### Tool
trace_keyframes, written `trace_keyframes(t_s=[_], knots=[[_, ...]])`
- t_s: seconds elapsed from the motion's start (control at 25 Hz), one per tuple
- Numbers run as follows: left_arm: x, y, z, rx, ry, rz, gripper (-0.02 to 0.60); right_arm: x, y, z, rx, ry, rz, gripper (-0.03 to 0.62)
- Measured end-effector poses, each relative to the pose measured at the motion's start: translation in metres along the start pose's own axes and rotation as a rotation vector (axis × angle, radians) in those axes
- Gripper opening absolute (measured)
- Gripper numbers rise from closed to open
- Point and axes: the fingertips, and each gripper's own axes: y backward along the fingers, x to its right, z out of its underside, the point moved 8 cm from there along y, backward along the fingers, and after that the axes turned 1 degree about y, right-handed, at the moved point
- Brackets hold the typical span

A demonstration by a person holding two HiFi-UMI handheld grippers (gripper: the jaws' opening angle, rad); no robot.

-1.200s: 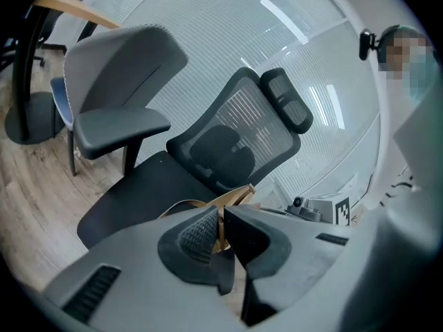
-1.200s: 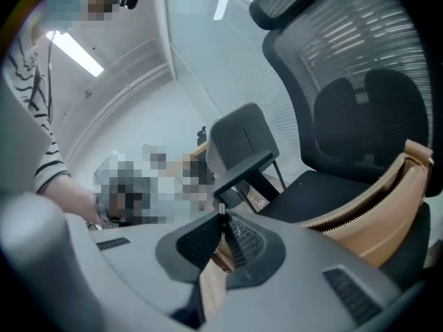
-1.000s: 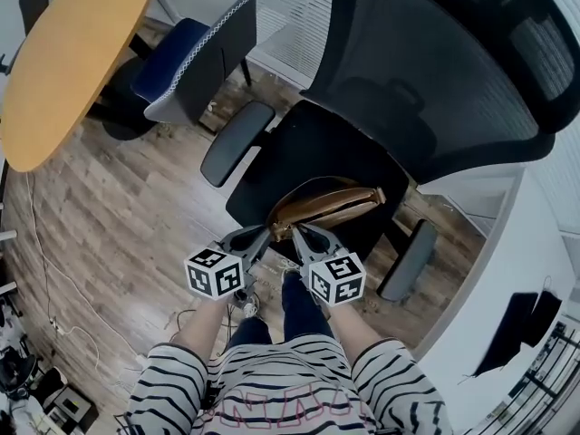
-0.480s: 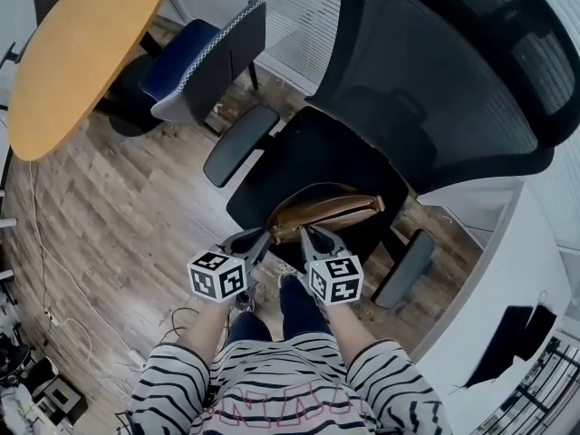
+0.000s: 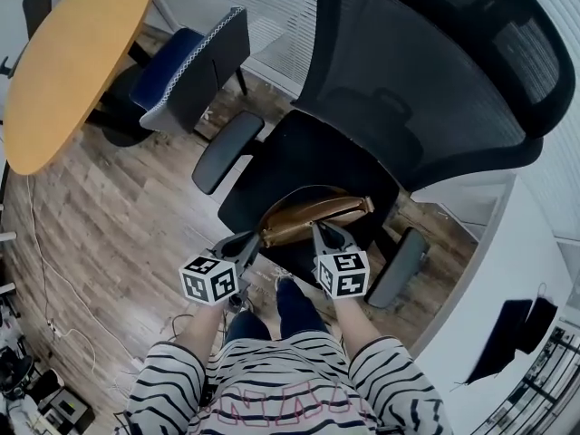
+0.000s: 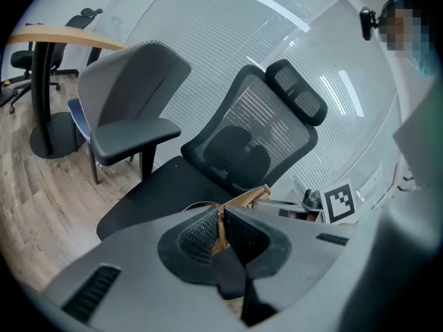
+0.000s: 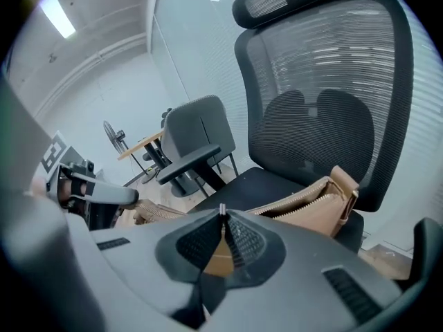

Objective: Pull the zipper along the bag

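A tan leather bag [image 5: 313, 214] lies on the seat [image 5: 299, 157] of a black office chair, its top zipper partly open. My left gripper [image 5: 256, 239] is shut on the bag's near left end; in the left gripper view [image 6: 221, 225] tan leather is pinched between the pads. My right gripper [image 5: 318, 230] sits on the bag's top edge a little to the right. In the right gripper view [image 7: 222, 216] it is shut on the small metal zipper pull [image 7: 222, 209]. Beyond it the bag [image 7: 315, 209] gapes, with both rows of zipper teeth showing.
The chair's mesh back [image 5: 426, 80] rises behind the bag, with armrests at left [image 5: 227, 150] and right [image 5: 399, 265]. A blue-grey chair [image 5: 186, 71] and a round wooden table [image 5: 72, 62] stand at the far left. A white counter [image 5: 507, 270] is on the right, and cables [image 5: 54, 270] cross the wood floor.
My right gripper has slid a little to the right along the bag's top edge. The left gripper has kept its hold at the bag's near end.
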Motion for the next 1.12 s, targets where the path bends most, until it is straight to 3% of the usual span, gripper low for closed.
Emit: trace_keyframes(t_s=[0.52, 1.12], knots=[[-0.002, -0.003, -0.007, -0.013, -0.025, -0.025, 0.044, 0.049, 0.021, -0.003, 0.023, -0.024, 0.144, 0.037], [-0.003, -0.012, -0.023, -0.02, -0.08, -0.045, 0.044, 0.077, 0.047, -0.004, 0.059, -0.082, 0.257, 0.037]])
